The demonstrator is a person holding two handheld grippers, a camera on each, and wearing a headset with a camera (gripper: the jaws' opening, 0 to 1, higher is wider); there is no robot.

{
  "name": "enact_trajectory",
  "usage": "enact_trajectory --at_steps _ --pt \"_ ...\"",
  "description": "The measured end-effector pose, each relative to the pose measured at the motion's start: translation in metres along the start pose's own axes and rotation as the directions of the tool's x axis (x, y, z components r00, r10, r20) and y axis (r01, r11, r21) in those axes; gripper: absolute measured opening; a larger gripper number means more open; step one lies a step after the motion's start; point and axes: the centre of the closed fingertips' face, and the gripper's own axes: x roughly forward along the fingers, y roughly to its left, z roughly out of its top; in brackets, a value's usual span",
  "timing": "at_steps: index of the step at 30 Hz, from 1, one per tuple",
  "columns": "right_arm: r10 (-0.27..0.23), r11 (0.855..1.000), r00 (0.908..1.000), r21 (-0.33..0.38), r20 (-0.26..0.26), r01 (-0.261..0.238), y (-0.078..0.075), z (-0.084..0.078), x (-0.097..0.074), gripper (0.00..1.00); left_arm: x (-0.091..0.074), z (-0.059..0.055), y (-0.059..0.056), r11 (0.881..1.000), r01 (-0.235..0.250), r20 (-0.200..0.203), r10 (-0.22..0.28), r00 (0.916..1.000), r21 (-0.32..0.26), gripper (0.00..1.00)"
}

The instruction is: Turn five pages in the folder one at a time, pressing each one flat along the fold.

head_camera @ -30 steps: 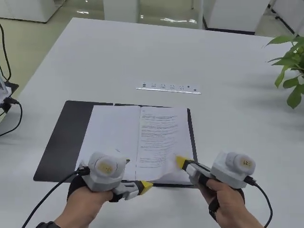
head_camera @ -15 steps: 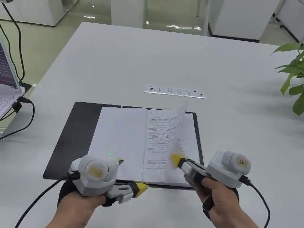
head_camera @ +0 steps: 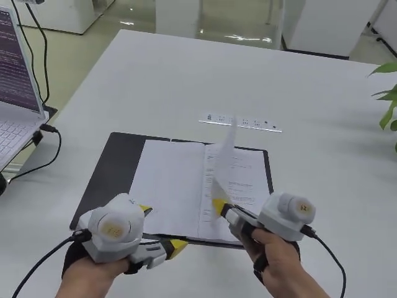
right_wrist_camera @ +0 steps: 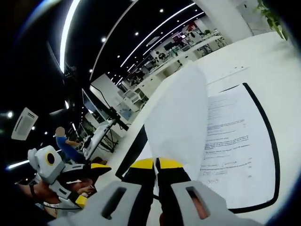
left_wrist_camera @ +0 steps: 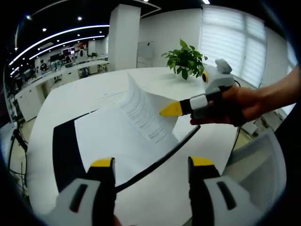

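Folder (head_camera: 111, 167) open on the table (head_camera: 186, 74), page (head_camera: 224, 155) pinched tight in right gripper (head_camera: 218, 207) and standing mid-turn, left gripper (left_wrist_camera: 150, 162) open and empty at 7 o'clock; next needs laying toward 9 o'clock, then pressing along the fold.

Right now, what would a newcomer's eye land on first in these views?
First, the single page standing up from the open folder in the middle of the table, with its lower edge pinched in the shut right gripper. Next, the left gripper, jaws open, at the folder's near edge. A laptop sits open at the far left.
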Motion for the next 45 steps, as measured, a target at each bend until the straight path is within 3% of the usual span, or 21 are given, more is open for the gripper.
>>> enact_trajectory --at_steps 9,23,37,45 --pt "0.031 1.0 0.9995 0.006 -0.003 -0.031 0.021 -0.004 0.018 0.0 -0.022 -0.004 0.013 1.0 -0.03 0.01 0.03 0.9995 -0.008 0.63" --pt "0.065 0.998 0.9976 0.018 -0.025 -0.065 0.046 -0.015 0.043 0.0 -0.054 0.004 0.041 0.998 -0.062 0.046 0.062 0.997 0.003 0.65" --pt "0.109 0.993 0.9919 0.043 -0.065 -0.106 0.069 -0.03 0.073 0.0 -0.07 0.001 0.058 0.997 -0.075 0.054 0.074 0.9958 0.01 0.64" --pt "0.114 0.992 0.9882 0.064 -0.102 -0.108 0.074 -0.045 0.087 0.0 -0.075 -0.006 0.068 0.996 -0.086 0.053 0.087 0.9948 -0.013 0.63"
